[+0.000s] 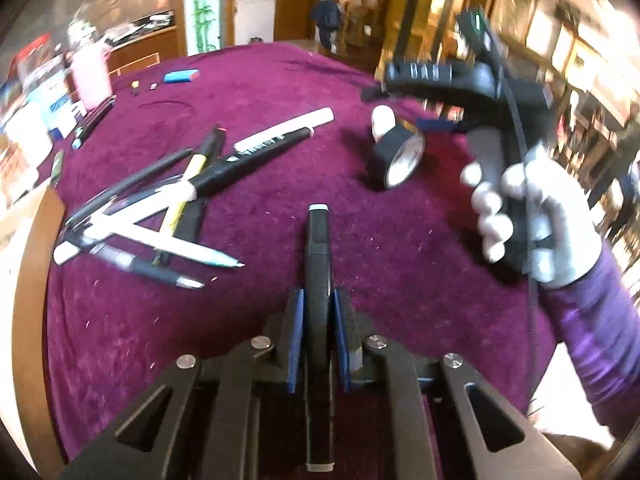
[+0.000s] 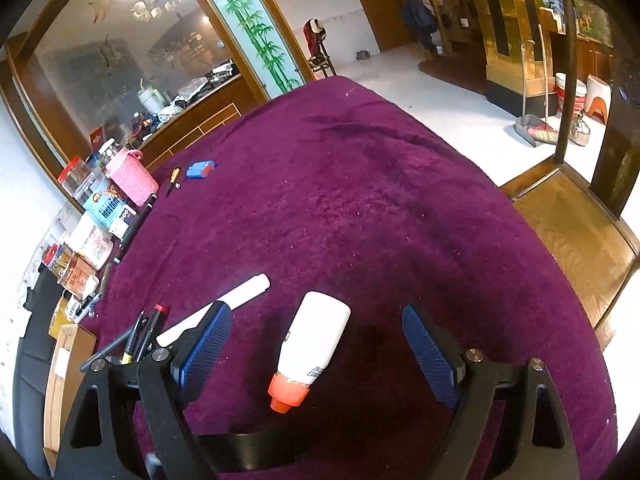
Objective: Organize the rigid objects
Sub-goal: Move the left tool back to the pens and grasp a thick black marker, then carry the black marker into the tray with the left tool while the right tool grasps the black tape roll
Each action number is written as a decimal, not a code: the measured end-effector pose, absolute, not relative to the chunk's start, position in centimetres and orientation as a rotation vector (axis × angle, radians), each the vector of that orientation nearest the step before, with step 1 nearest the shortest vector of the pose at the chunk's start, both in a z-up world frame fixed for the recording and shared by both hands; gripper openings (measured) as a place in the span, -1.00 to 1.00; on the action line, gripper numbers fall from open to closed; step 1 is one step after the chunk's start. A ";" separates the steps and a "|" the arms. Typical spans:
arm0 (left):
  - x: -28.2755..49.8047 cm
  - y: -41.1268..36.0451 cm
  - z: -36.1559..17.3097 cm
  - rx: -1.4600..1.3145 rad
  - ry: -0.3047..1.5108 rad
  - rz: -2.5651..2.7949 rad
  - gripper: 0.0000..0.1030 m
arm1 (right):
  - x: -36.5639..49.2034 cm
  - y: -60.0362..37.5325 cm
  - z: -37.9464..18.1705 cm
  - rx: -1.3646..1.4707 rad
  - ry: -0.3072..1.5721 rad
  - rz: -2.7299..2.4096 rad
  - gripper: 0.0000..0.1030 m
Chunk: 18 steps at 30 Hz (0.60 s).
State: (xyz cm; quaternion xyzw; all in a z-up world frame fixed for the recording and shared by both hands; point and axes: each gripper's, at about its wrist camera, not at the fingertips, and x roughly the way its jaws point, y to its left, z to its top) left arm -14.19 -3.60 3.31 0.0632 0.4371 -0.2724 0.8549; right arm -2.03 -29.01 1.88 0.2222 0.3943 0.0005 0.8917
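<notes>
Left wrist view. Left gripper (image 1: pixel 319 312) clamped tight on a black marker (image 1: pixel 318 248), blue pads (image 1: pixel 297 320) pressing both sides of the barrel. Marker running straight ahead along the fingers, grey-capped tip out front above the purple cloth (image 1: pixel 280 80). Gripped partway along the barrel, with a long stretch ahead of the pads. Risk: smooth round barrel, narrow pad contact; likely to pivot or slide if swung fast. Heap of pens (image 1: pixel 160 208) just to the left, crossed over one another; a low pass with the marker tip could scatter it. Roll of black tape (image 1: pixel 394 156) ahead to the right, lying tilted; prone to rolling if nudged. Gloved right hand (image 1: pixel 532 216) with its tool raised nearby; crowded space, collision between the two tools possible.

Right wrist view. Right gripper (image 2: pixel 316 344) spread wide, nothing held. White bottle (image 2: pixel 314 336) with an orange cap lying on the cloth between the fingers, apart from both pads, cap end towards the camera. Risk: bottle lying slantwise to the jaws, so closing could twist it or squeeze it out. White marker (image 2: pixel 248 290) close beside the left finger; could get caught or pushed on closing.
</notes>
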 end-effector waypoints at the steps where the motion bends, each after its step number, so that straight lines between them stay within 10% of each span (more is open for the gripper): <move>1: -14.7 -2.8 4.0 0.104 0.905 -0.568 -0.72 | -2.0 -29.0 1.8 0.462 0.821 0.002 0.75; 18: -15.6 9.7 6.9 -0.166 0.821 -0.442 -0.72 | -5.6 -22.6 3.0 0.194 0.910 0.160 0.75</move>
